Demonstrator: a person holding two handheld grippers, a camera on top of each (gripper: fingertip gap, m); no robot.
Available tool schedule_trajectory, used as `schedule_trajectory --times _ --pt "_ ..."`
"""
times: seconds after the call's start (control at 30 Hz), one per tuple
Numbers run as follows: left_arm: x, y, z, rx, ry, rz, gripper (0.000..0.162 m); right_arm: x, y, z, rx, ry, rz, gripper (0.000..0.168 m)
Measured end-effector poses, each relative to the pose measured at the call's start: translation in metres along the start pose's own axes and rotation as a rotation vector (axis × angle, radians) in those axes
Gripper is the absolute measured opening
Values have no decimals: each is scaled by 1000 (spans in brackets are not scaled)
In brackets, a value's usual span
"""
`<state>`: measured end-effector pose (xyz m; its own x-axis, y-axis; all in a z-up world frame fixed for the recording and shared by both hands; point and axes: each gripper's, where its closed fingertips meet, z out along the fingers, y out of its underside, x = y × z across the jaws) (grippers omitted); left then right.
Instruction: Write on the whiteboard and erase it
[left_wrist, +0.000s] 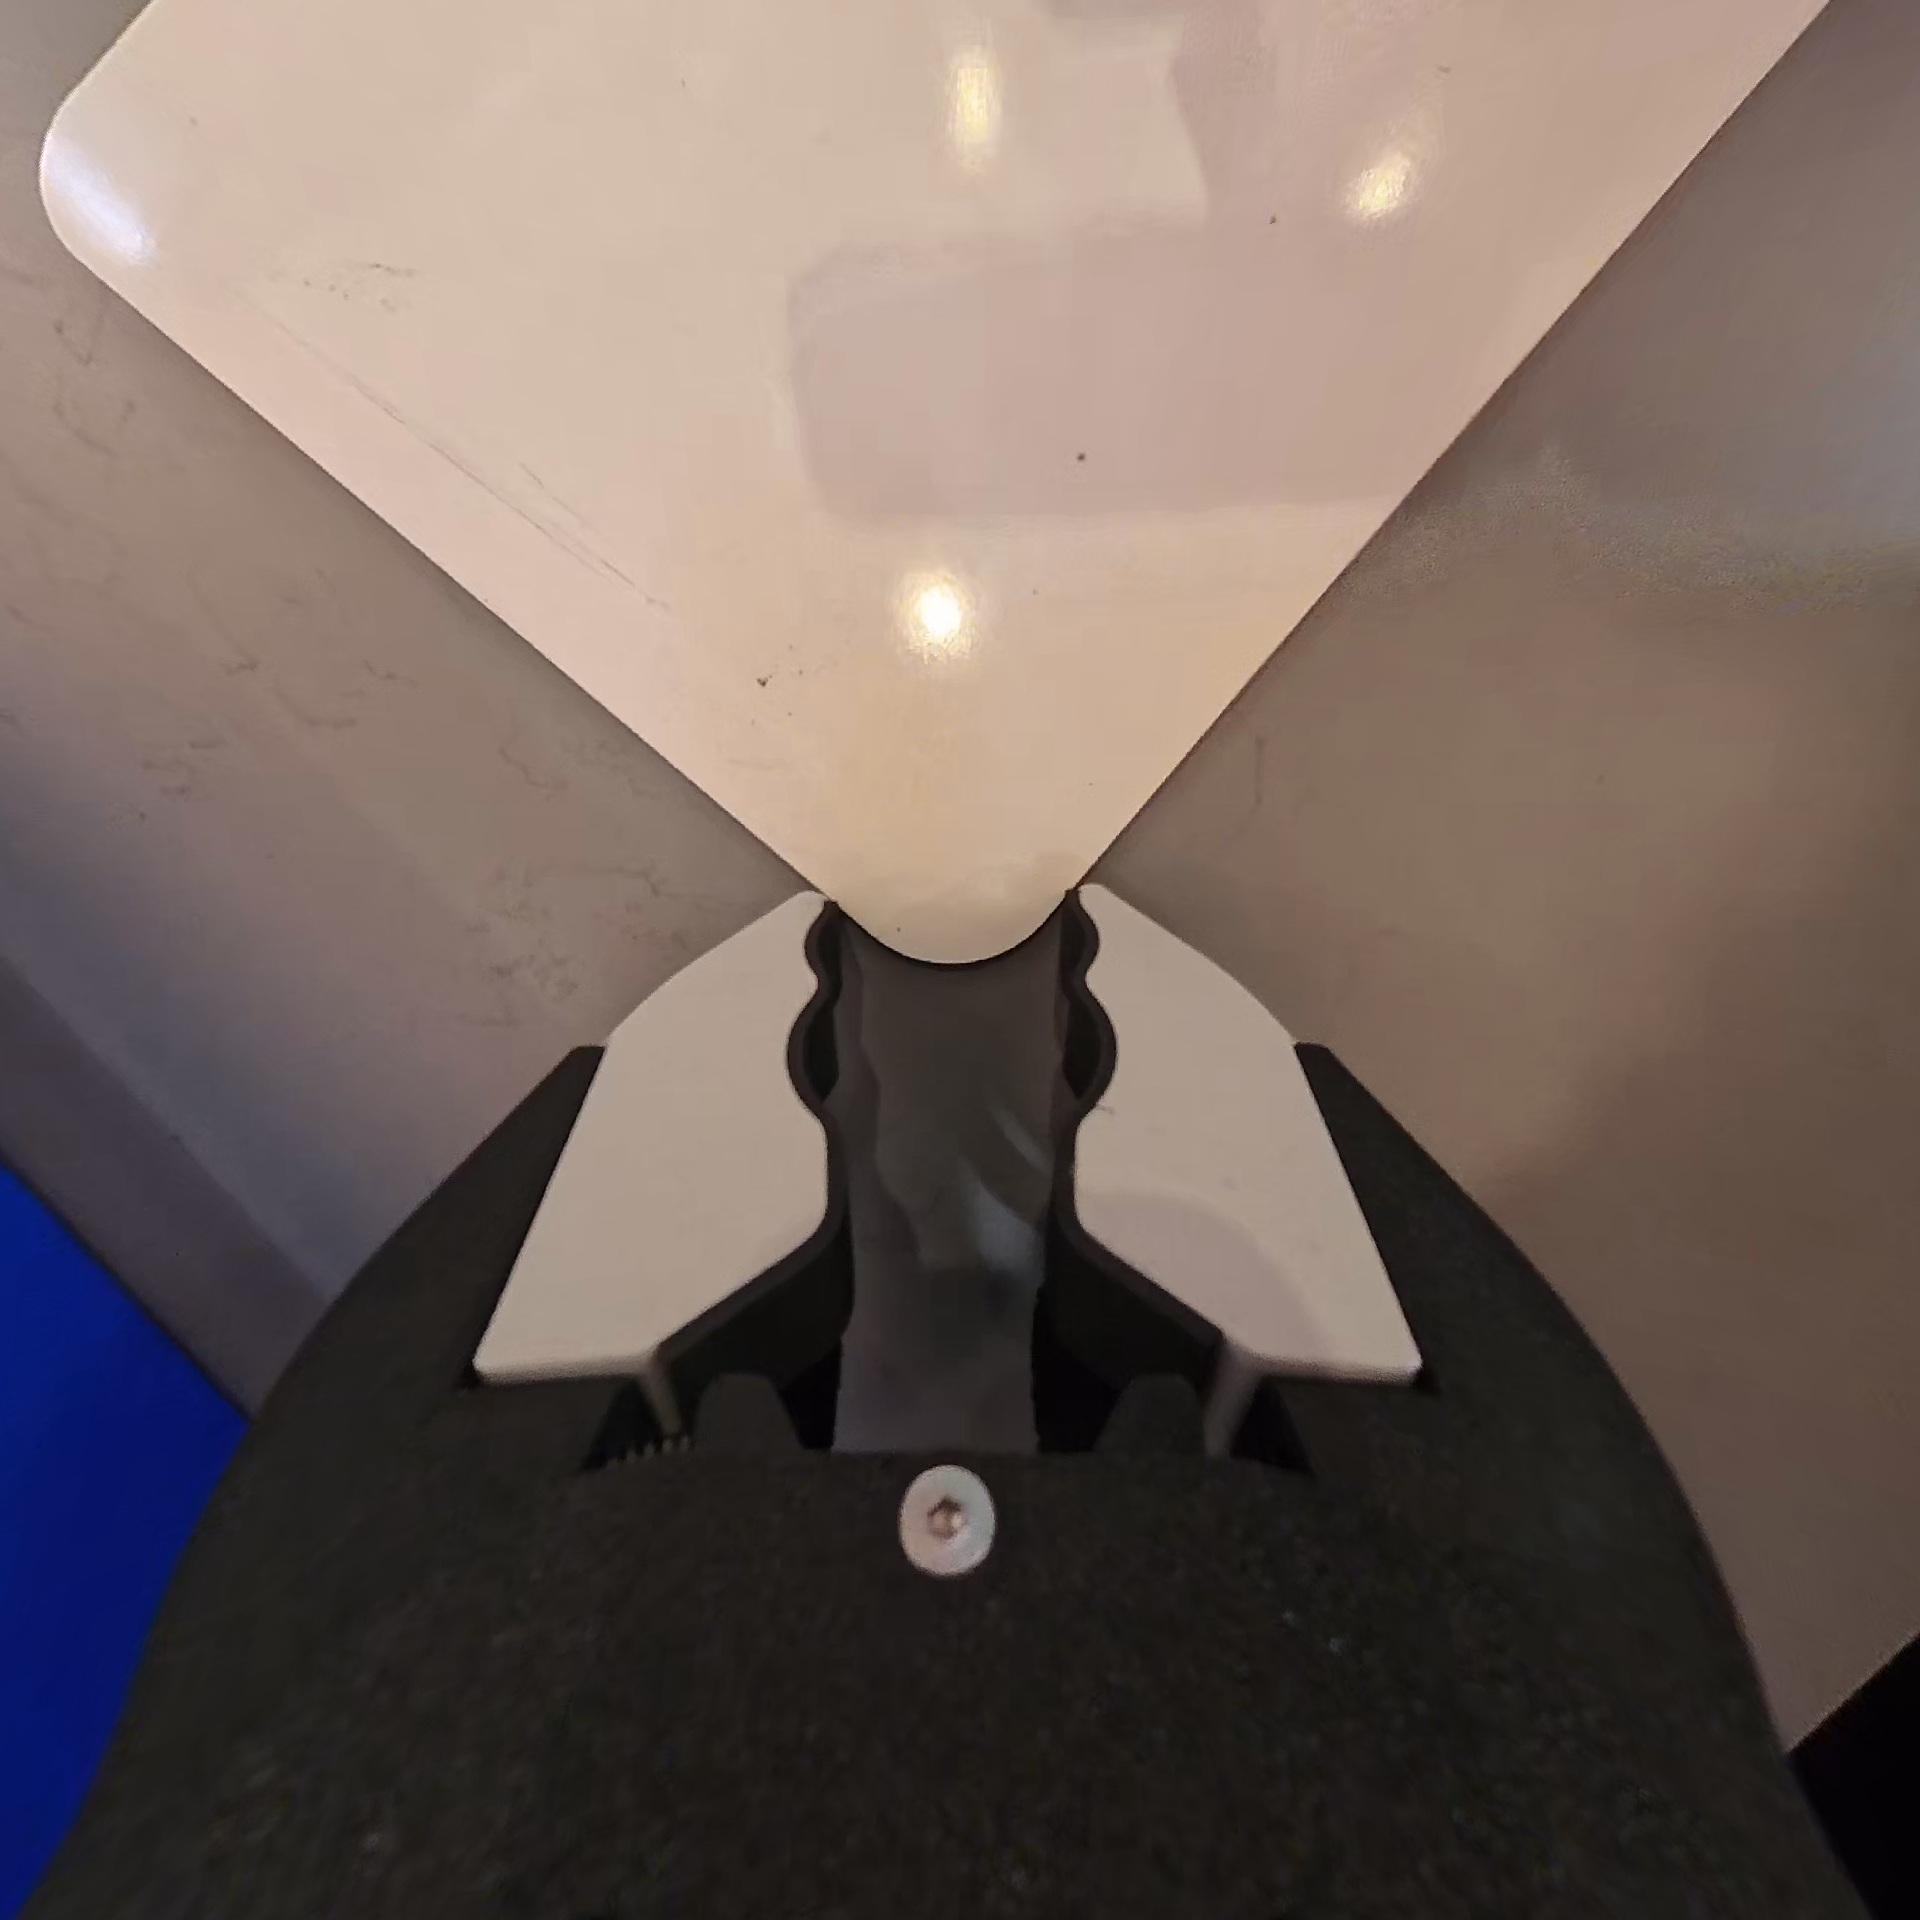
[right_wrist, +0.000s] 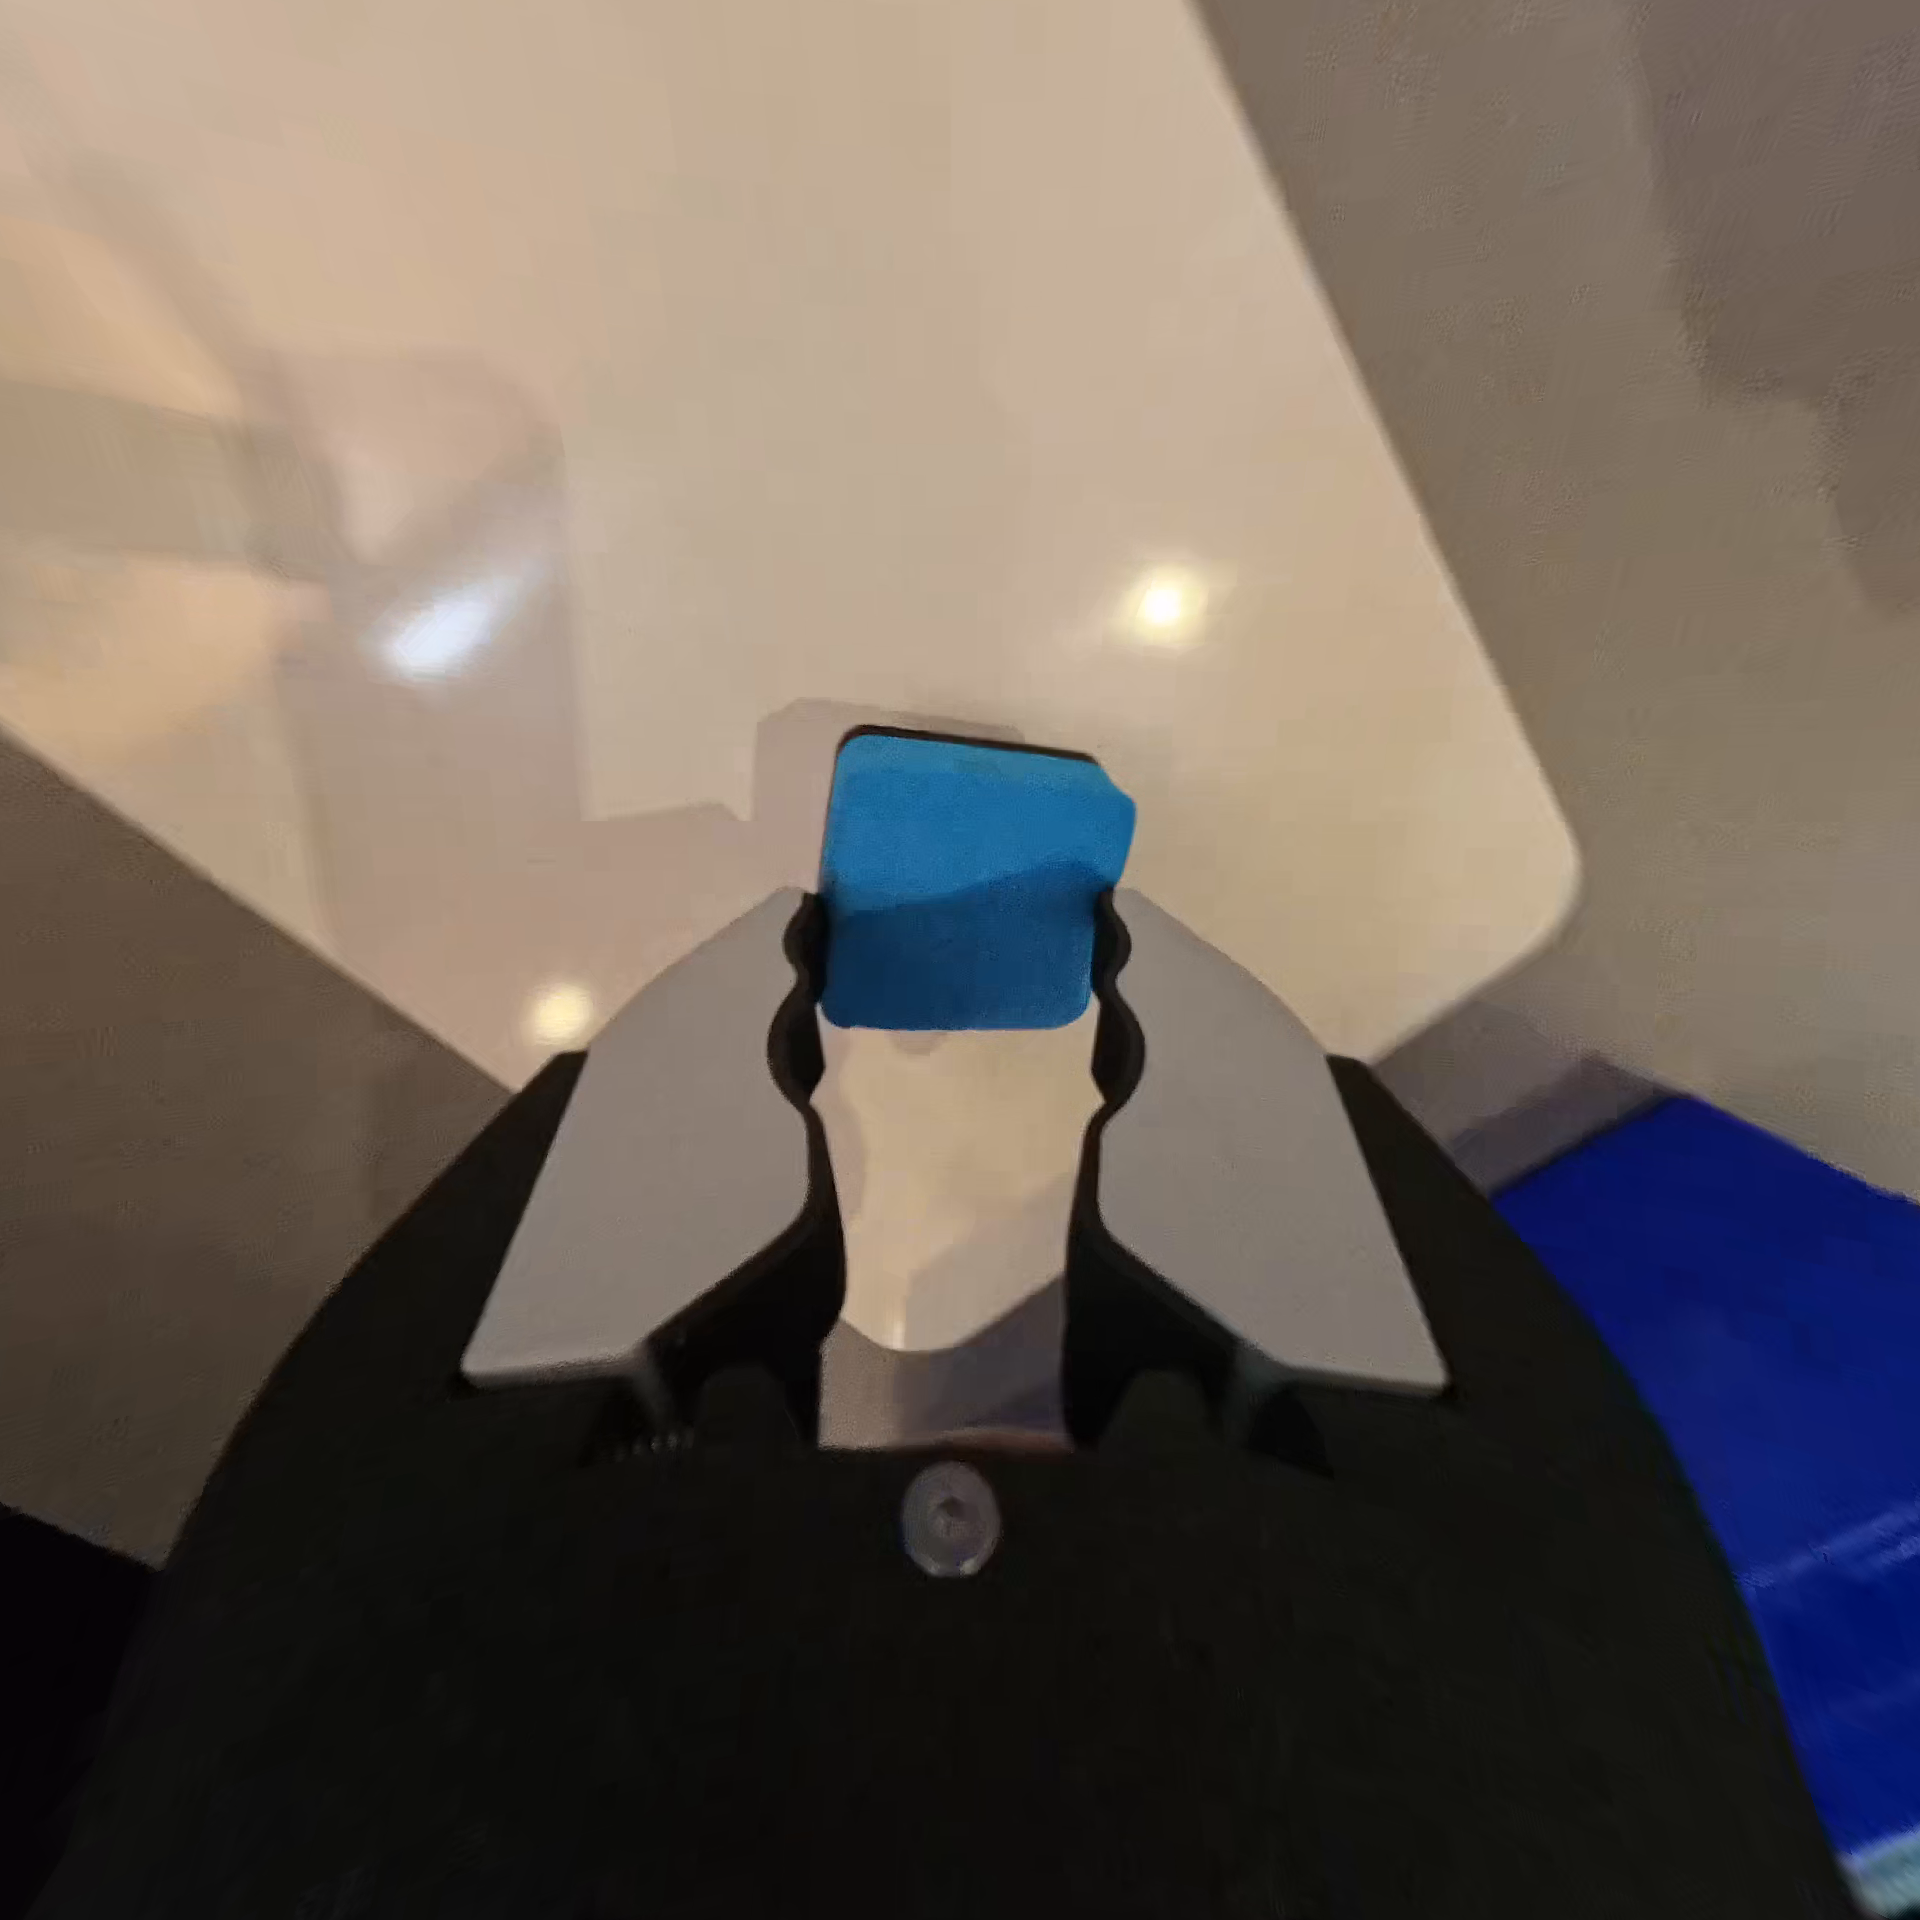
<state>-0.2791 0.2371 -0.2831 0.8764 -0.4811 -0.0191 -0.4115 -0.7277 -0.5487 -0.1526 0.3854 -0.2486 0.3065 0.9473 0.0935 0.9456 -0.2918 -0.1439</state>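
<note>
The whiteboard (left_wrist: 831, 416) lies flat on the grey bench (left_wrist: 260, 779), turned so that one rounded corner points back toward the left hand-held gripper (left_wrist: 948, 914). That corner sits right between the tips of its two fingers (left_wrist: 707, 1091). The jaws stand partly apart, and whether they pinch the corner or only frame it cannot be told from this view. The board's surface is glossy and nearly clean, with faint grey smudges along its left edge and a few small dark specks. Ceiling lights reflect off it as bright spots.

The right hand-held gripper (right_wrist: 961, 935) is clamped on a blue eraser (right_wrist: 966, 883), a soft foam block squeezed between the fingertips so that its sides bulge slightly. The eraser has a thin dark layer at its far end, and that end is at the whiteboard's surface (right_wrist: 935, 416), near the board's right corner; contact itself is hard to judge because the picture is blurred.

A bright blue surface (right_wrist: 1714, 1403) shows beyond the bench edge, low in both views.
</note>
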Motion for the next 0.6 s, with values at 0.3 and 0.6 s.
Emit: schedule_trajectory --times 0.3,0.6 --pt "0 0 0 -1 6 5 40 76 74 20 -185 111 193 49" --pt "0 0 0 -3 5 4 41 -105 -7 13 2 -56 -125 49"
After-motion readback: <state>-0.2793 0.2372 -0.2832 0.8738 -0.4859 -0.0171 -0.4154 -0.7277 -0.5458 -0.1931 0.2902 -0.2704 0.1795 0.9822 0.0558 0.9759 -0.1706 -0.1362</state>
